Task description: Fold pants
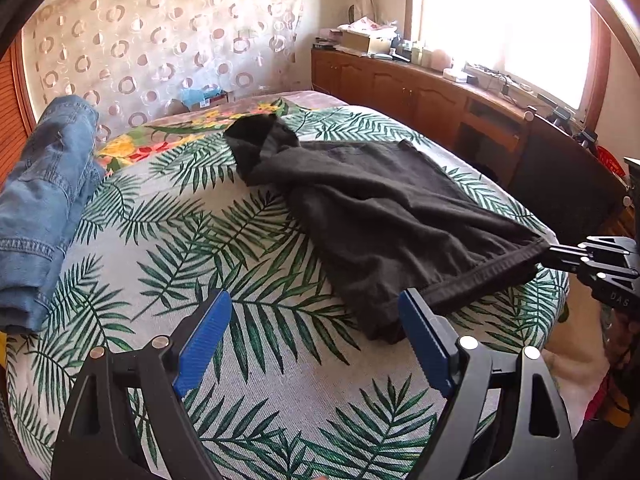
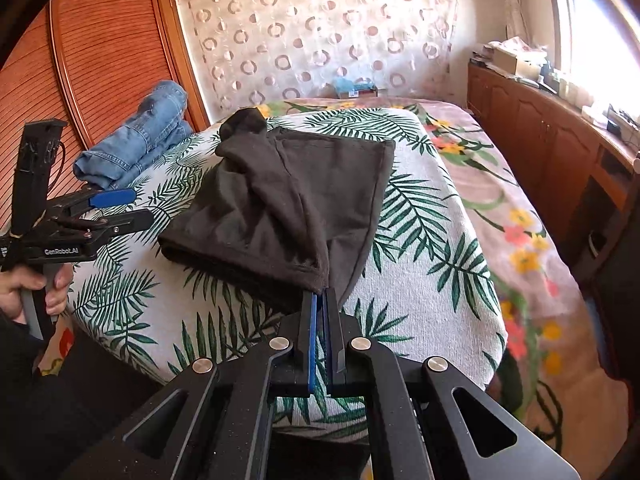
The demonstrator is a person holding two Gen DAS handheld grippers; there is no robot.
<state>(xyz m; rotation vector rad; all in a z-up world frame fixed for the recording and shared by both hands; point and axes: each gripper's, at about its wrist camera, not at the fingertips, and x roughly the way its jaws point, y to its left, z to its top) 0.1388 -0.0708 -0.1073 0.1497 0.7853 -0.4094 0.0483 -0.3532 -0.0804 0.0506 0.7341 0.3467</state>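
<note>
Dark grey pants (image 1: 380, 200) lie partly folded on the leaf-print bed cover (image 1: 180, 240), waistband toward me; they also show in the right wrist view (image 2: 288, 192). My left gripper (image 1: 316, 316) is open, its blue pads wide apart, just left of the waistband's near corner, holding nothing. My right gripper (image 2: 320, 300) is shut on the other waistband corner of the pants and holds it slightly lifted. It also shows in the left wrist view (image 1: 556, 252) at the right edge. The left gripper shows open in the right wrist view (image 2: 124, 208), beside the pants.
Folded blue jeans (image 1: 44, 208) lie at the bed's left side, also in the right wrist view (image 2: 140, 136). A wooden cabinet (image 1: 420, 96) with clutter runs under the window on the right. A wooden slatted door (image 2: 100, 60) stands at the left. The bed's edge is near me.
</note>
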